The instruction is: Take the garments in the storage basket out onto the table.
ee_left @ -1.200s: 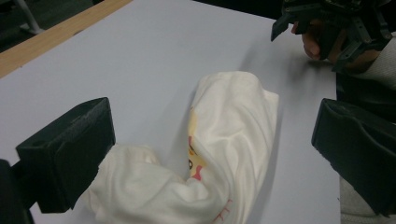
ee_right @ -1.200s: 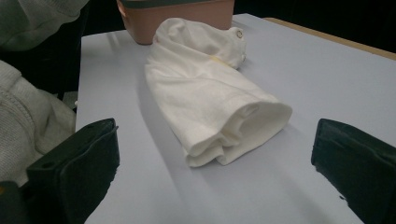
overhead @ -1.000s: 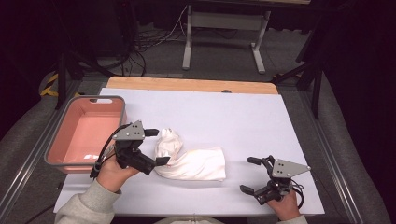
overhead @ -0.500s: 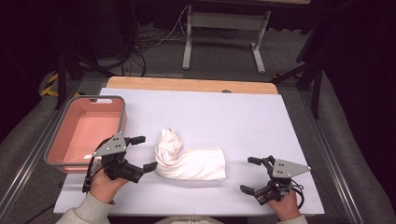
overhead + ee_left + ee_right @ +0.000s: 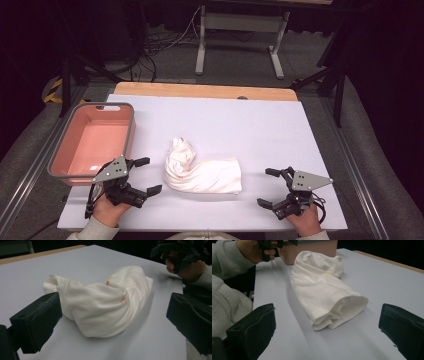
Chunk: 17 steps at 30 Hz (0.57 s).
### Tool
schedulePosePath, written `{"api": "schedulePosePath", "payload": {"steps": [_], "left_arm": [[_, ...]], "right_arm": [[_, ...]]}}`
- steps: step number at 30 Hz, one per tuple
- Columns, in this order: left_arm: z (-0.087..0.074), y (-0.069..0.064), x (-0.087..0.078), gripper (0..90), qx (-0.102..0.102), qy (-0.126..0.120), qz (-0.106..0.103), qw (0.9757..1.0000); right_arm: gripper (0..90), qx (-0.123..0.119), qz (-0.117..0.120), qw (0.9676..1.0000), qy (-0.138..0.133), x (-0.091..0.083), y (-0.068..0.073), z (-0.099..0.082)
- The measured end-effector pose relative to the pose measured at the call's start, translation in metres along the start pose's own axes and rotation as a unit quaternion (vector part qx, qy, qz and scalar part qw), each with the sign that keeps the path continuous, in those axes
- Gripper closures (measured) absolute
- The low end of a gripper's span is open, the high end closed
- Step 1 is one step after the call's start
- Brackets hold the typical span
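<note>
A white cloth [image 5: 202, 172] lies loosely folded and bunched in the near middle of the pale table; nothing grips it. My left gripper [image 5: 148, 175] rests open just to its left, its jaws wide apart and facing the cloth's bunched end [image 5: 105, 307]. My right gripper [image 5: 266, 187] is open too, a short gap to the cloth's right, looking at the folded end [image 5: 324, 292]. Both left gripper [image 5: 115, 310] and right gripper [image 5: 328, 317] hold nothing. Each hand sits close to the table's near edge.
A pink bin [image 5: 131, 130] with a grey rim stands empty at the left, just behind my left hand, also the pink bin [image 5: 312, 247]. A wooden strip [image 5: 200, 91] runs along the table's far edge. Dark floor, cables and a metal stand lie beyond.
My left gripper has pulled back from the cloth's left end toward the near left edge, leaving the cloth lying free. The right gripper has stayed put.
</note>
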<state>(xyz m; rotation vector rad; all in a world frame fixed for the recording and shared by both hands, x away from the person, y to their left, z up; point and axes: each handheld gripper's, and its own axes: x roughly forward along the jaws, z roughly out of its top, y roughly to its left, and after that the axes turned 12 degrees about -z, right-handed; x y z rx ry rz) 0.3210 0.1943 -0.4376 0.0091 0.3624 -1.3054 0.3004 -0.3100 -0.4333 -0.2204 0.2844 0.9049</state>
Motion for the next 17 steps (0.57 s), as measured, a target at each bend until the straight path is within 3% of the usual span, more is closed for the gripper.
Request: {"api": "schedulePosePath", "payload": {"steps": [4, 17], "left_arm": [[-0.008, 0.000, -0.002, 1.0, 0.003, 0.000, 0.000, 1.0000], [-0.011, 0.001, 0.001, 0.3, -0.002, 0.000, -0.002, 1.0000]], "right_arm": [[1.4, 0.001, 0.000, 1.0000, -0.001, 0.000, 0.000, 0.000], [1.5, 0.001, 0.001, 1.0000, 0.000, 0.000, -0.001, 0.000]]}}
